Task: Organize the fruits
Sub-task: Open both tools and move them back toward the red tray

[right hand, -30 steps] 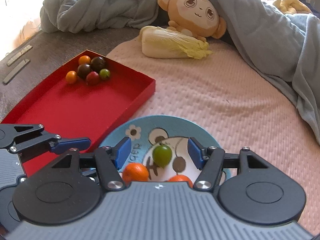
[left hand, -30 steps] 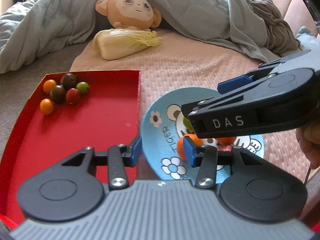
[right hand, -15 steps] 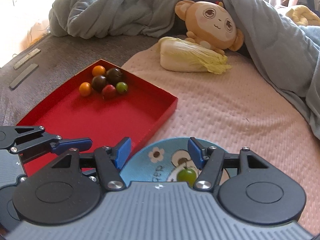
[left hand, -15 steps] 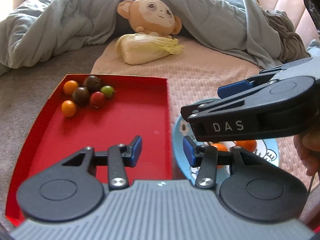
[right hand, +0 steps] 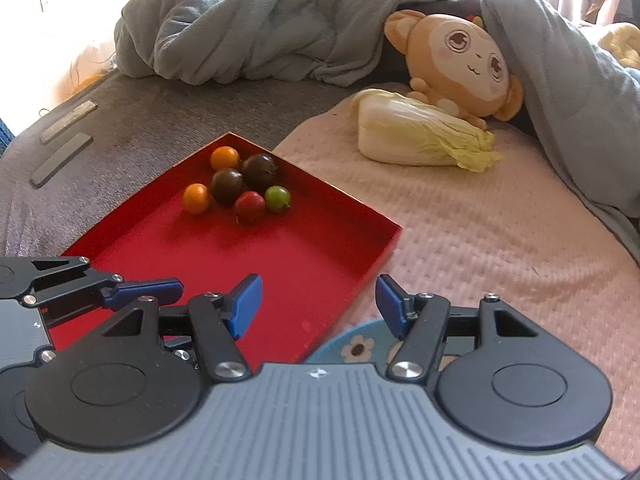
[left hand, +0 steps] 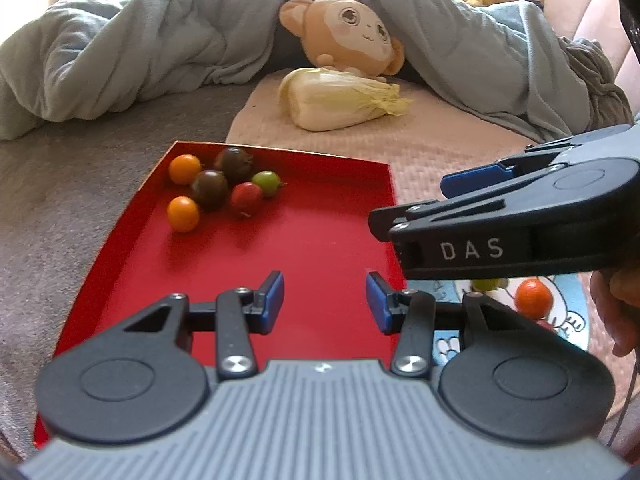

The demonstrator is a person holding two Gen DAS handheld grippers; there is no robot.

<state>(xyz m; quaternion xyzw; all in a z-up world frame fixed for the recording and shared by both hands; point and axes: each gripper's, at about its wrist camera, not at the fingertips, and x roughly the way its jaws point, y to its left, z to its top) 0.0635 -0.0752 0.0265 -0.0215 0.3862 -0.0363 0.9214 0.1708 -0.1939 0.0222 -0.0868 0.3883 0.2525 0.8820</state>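
Six small fruits (left hand: pixel 218 190) sit bunched in the far left corner of the red tray (left hand: pixel 320 240): two orange, two dark brown, one red and one green, most touching a neighbour. The rest of the tray floor is bare red, with open room from the cluster to the near rim and the right wall. Just beside the tray's right wall lies a blue plate (left hand: pixel 572 320) with cartoon printing; on it an orange fruit (left hand: pixel 533 299) and a green fruit (left hand: pixel 486 284), the green one partly hidden under the right tool. In the right wrist view only the plate's edge with a flower print (right hand: pixel 356 346) shows, close against the tray's near corner.

The left gripper (left hand: pixel 325 300) hangs over the tray's near half, jaws spread wide and holding nothing. The right gripper (right hand: pixel 319 306) is likewise spread and empty, above the tray's right corner and the plate's edge. Its side, seen from the left wrist, reads "DAS" in white letters.

Beyond the tray on the pink mat (right hand: pixel 480 232) lies a napa cabbage (right hand: pixel 416 138), touching a plush monkey (right hand: pixel 460 60) tucked under a grey blanket (right hand: pixel 260 28)
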